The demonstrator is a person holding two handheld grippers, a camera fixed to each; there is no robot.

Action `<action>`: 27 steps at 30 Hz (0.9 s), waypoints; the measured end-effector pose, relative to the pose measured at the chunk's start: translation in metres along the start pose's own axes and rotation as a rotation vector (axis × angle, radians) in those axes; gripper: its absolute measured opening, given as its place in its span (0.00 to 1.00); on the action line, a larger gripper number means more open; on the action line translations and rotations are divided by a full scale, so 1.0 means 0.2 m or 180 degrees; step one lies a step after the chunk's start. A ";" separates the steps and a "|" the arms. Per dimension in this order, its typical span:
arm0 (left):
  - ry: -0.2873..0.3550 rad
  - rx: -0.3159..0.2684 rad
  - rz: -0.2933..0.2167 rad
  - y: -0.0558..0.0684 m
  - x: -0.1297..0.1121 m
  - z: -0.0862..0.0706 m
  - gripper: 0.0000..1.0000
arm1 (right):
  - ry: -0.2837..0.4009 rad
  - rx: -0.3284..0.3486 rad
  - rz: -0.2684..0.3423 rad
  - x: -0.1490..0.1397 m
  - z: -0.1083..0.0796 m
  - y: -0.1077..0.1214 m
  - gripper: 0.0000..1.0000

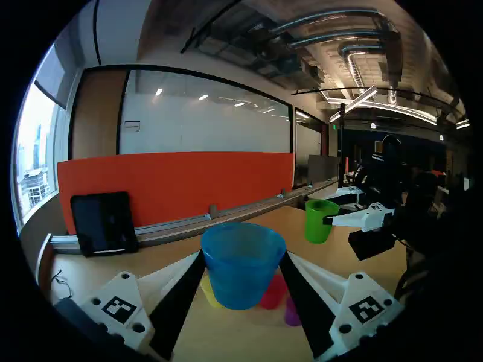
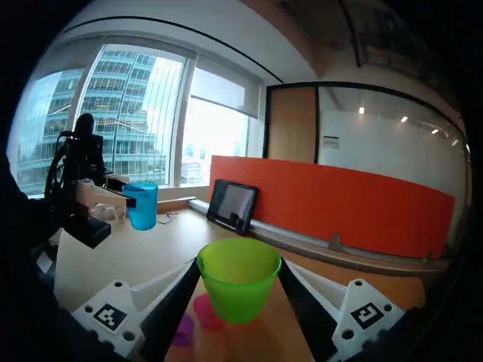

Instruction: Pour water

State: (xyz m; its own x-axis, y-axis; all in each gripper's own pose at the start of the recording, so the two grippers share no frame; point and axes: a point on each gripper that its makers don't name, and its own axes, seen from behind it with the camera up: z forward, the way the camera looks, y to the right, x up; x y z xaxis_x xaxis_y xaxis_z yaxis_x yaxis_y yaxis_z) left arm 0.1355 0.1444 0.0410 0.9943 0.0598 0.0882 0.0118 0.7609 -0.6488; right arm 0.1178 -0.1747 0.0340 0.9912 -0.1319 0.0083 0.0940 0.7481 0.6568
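Observation:
A blue plastic cup (image 1: 243, 264) stands upright between the fingers of my left gripper (image 1: 241, 268), which is shut on it and holds it above the wooden desk (image 1: 338, 253). My right gripper (image 2: 239, 283) is shut on a green cup (image 2: 239, 286), also upright and lifted. In the left gripper view the green cup (image 1: 319, 220) hangs to the right in the other gripper (image 1: 329, 221). In the right gripper view the blue cup (image 2: 142, 206) is held at the left by the other gripper (image 2: 129, 202). I cannot see into either cup.
Small yellow (image 1: 209, 291), pink (image 1: 273, 293) and purple (image 1: 291, 312) cups sit on the desk below the blue cup; pink (image 2: 206, 311) and purple (image 2: 183, 330) ones lie under the green cup. A black tablet (image 1: 104, 223) leans on the orange divider (image 1: 181, 181). Large windows (image 2: 127, 120) lie beyond.

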 end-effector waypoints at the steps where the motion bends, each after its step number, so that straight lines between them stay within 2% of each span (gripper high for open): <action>1: 0.0016 0.0009 0.0020 0.00 0.01 0.00 0.86 | 0.0009 0.0011 0.0010 0.01 0.00 -0.01 0.94; 11: 0.0141 0.0035 0.0167 0.01 0.11 -0.02 0.86 | 0.0081 0.0173 0.0046 0.04 0.01 -0.11 0.93; 27: 0.0224 0.0118 0.0565 0.02 0.21 -0.02 0.86 | 0.0172 0.0462 0.0071 0.08 0.06 -0.31 0.93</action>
State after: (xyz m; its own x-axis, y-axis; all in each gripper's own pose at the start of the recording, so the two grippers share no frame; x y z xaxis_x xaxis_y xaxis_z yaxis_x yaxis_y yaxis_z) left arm 0.1784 0.1478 0.0390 0.9854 0.1507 -0.0789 -0.1669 0.7657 -0.6211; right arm 0.1274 -0.2310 0.0021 0.9968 -0.0781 -0.0141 0.0615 0.6481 0.7591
